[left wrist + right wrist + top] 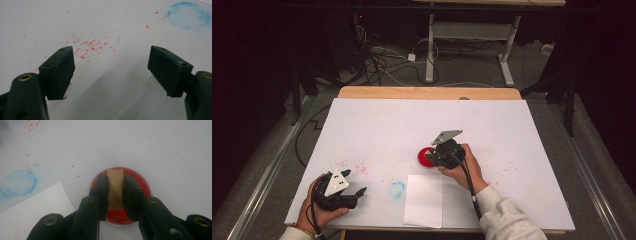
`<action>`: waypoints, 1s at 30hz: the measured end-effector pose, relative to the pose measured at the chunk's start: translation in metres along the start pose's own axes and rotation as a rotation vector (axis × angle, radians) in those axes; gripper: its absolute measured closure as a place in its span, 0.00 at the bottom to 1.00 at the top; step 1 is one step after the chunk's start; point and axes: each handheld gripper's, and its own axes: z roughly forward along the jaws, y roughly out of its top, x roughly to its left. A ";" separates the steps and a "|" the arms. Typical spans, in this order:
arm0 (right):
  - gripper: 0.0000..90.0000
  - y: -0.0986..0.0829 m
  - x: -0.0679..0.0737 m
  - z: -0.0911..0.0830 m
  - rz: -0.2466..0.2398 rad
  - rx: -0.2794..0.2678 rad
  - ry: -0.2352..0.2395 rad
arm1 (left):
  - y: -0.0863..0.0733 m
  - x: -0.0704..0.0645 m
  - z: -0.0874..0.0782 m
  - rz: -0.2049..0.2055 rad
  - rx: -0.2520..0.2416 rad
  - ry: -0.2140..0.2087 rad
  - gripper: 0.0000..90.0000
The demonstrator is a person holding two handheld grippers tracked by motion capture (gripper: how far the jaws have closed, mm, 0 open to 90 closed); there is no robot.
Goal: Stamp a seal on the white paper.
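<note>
Right gripper [115, 195] clamped on a tan wooden block [115, 188] directly over the red ink dish [145, 186], white paper sheet [37, 207] just beside; left gripper [111, 67] spread wide above red specks [87, 47], blue ring stain [188, 15] beyond.

The table [362, 93] is covered by a white sheet [492, 125], with a strip of wood left bare along the far edge. A round red dish [424, 156] is seen near the middle of the sheet. A white paper [424, 200] lies just on the near side of the dish. A blue smudged ring [396, 189] is marked beside the paper, left of the dish. Red specks [357, 167] are scattered farther left of the dish.
</note>
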 end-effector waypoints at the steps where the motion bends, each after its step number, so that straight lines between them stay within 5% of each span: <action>1: 0.84 0.001 0.000 -0.002 0.000 -0.006 0.000 | 0.000 0.000 0.000 -0.001 0.001 -0.001 0.23; 17: 0.84 0.017 0.007 -0.036 -0.028 -0.097 0.014 | -0.002 0.000 -0.003 -0.001 0.001 0.002 0.23; 30: 0.84 0.018 0.020 -0.050 -0.060 -0.114 0.040 | -0.002 0.000 -0.004 0.005 0.003 0.000 0.23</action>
